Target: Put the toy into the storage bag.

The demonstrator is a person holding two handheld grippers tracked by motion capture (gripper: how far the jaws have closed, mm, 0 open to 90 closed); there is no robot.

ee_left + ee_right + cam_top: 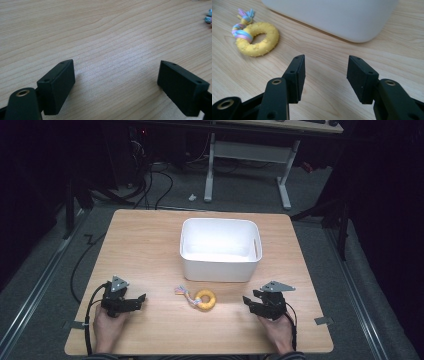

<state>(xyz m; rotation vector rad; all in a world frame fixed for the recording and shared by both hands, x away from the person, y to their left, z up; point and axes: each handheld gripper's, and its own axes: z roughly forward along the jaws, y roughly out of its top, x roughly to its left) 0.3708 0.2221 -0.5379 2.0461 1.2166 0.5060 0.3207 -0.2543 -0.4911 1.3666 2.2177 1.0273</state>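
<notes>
A yellow ring toy (205,300) with a pastel rope knot tied to it lies on the wooden table (150,245), just in front of a white bin (220,250). In the right gripper view the ring toy (259,38) sits ahead and to the left of the jaws, and the white bin (342,17) stands beyond them. My left gripper (141,300) rests at the table's front left, open, with bare wood between its jaws (116,72). My right gripper (247,303) rests at the front right, open and holding nothing (325,67). Both point toward the toy.
The white bin looks empty inside. A white-legged desk (247,155) and cables (160,185) stand on the floor beyond the table. The person's hands (107,327) hold the grippers near the front edge.
</notes>
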